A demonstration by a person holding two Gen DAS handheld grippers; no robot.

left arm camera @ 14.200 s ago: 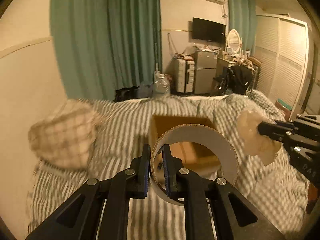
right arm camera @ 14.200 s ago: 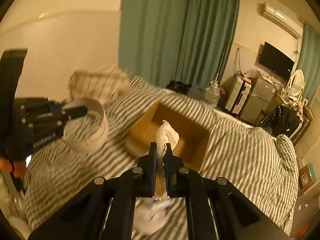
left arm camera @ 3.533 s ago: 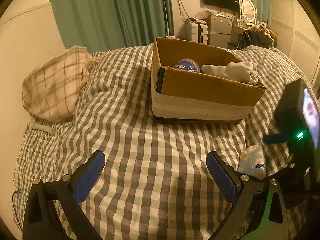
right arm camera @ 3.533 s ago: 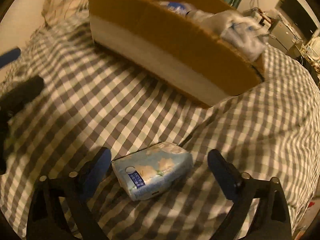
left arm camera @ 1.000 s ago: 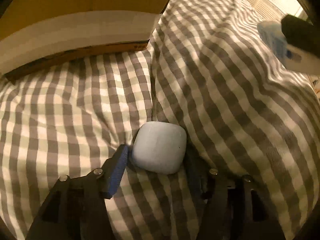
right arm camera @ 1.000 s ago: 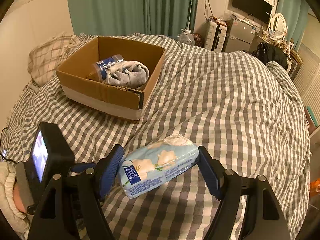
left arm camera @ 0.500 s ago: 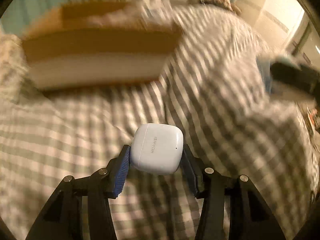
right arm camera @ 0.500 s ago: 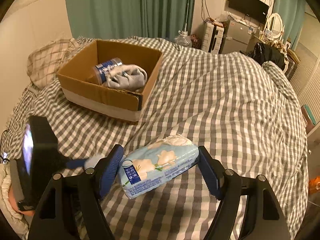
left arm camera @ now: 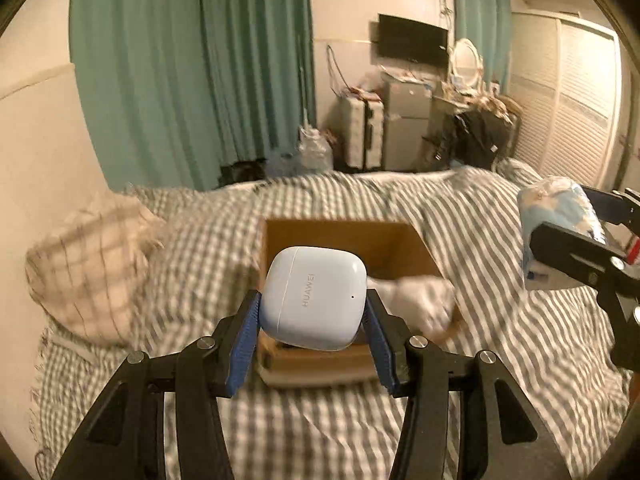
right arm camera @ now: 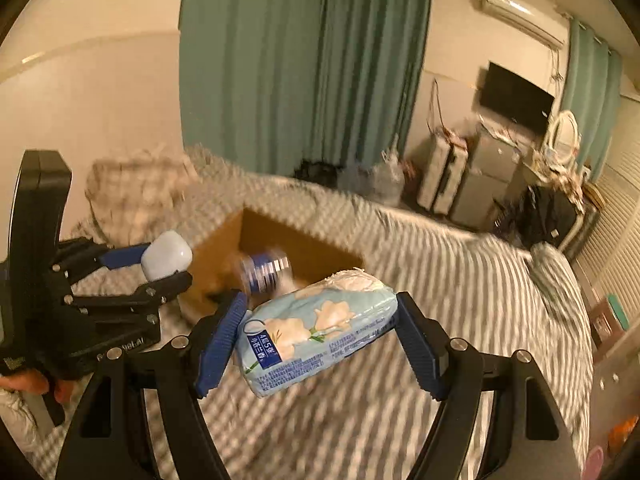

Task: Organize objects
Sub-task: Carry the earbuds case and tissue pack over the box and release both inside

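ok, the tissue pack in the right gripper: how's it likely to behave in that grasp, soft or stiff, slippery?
Probably soft: the tissue pack is a plastic-wrapped bundle, so it may squash between the right gripper pads. The glossy film looks somewhat slippery, and the pack already sits tilted, so it could slide or rotate. Likely light for its bulk, and held only at its ends.

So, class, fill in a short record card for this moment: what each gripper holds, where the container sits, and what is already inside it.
left gripper: shut on white earbud case, held in the air
right gripper: shut on blue tissue pack, held in the air
container: cardboard box on the checked bedspread
inside box: blue-labelled can, pale cloth
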